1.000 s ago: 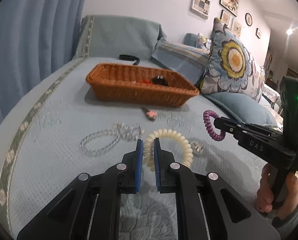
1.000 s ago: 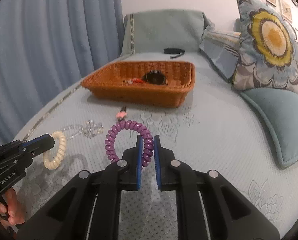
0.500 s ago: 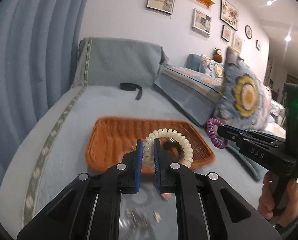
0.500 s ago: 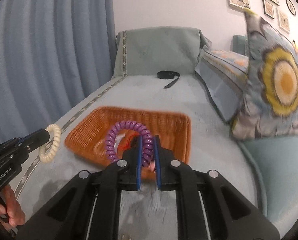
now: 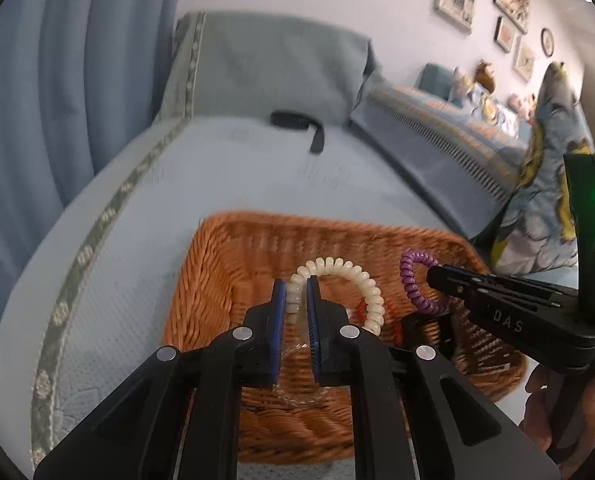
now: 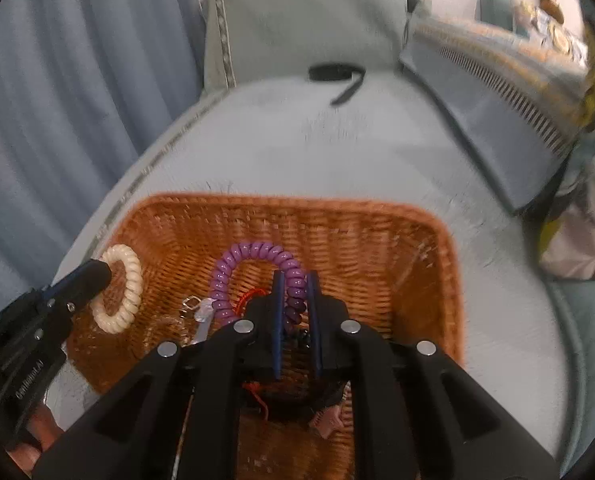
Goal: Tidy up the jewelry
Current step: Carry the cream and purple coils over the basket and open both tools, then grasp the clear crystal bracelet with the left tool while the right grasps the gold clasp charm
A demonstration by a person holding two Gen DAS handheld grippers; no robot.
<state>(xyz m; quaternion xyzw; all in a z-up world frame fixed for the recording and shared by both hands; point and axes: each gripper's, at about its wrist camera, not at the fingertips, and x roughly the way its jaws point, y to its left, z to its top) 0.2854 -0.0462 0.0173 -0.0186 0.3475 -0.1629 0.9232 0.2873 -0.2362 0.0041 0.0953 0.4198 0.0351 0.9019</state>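
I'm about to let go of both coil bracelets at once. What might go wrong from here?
The cream coil bracelet in the left gripper hangs near the wicker basket's left rim, so it may bounce out onto the bedspread. The purple coil bracelet in the right gripper sits above a red cord, where it could tangle. Springy coils may also catch on the fingers.

Left wrist view: close above basket point(image 5: 225, 264), facing far toward headboard point(image 5: 273, 68), right gripper point(image 5: 437, 276) at right edge. Right wrist view: same heading, close over basket point(image 6: 377, 232), left gripper point(image 6: 101, 276) at left. Shared: basket, bed point(image 6: 337, 152), headboard.
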